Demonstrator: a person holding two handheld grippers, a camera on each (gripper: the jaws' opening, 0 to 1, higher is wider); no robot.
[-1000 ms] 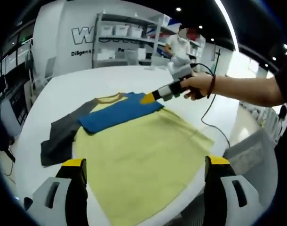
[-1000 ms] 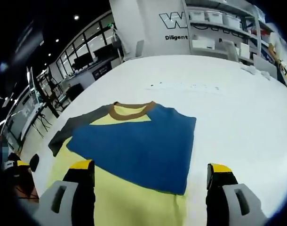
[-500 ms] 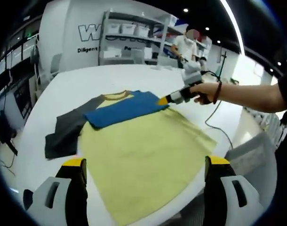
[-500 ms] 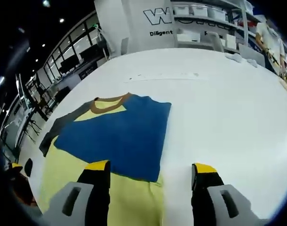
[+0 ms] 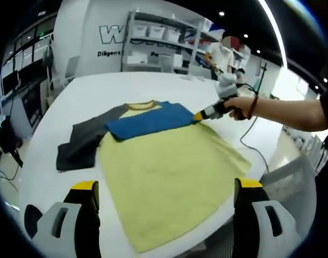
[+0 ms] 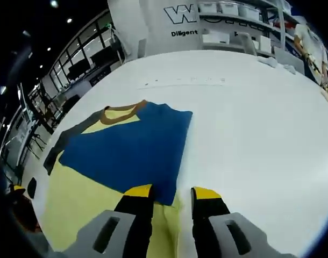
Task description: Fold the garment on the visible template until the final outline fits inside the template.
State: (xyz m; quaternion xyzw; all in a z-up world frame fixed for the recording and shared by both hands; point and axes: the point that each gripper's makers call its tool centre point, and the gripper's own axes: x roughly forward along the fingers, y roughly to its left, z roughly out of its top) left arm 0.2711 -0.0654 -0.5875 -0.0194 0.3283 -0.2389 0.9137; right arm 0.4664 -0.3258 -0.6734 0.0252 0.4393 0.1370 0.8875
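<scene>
Right gripper (image 6: 171, 193): jaws drawn narrow, with a small gap between the yellow tips, set at the near corner of the blue sleeve (image 6: 129, 150) where it overlies the yellow body; whether cloth is pinched between them cannot be told. In the left gripper view this same gripper (image 5: 199, 115) sits at that corner, held by a hand (image 5: 239, 106) with a cord trailing behind.

Left gripper (image 5: 166, 191): jaws spread wide, holding nothing, poised above the hem end of the garment.

Garment (image 5: 169, 166): a long-sleeved shirt lying flat on the white table (image 5: 51, 177). Its long axis runs from the hem, near the left gripper, to the brown collar (image 5: 140, 105) at the far end. The body is yellow. One sleeve is blue and folded flat across the chest just below the collar. The other sleeve (image 5: 83, 142) is dark grey, extending off the side of the body and bent back toward the hem.

Background: shelving (image 5: 158, 45) carrying white bins (image 5: 153, 32), contents not discernible. A person (image 5: 220, 54) stands beside the shelving.
</scene>
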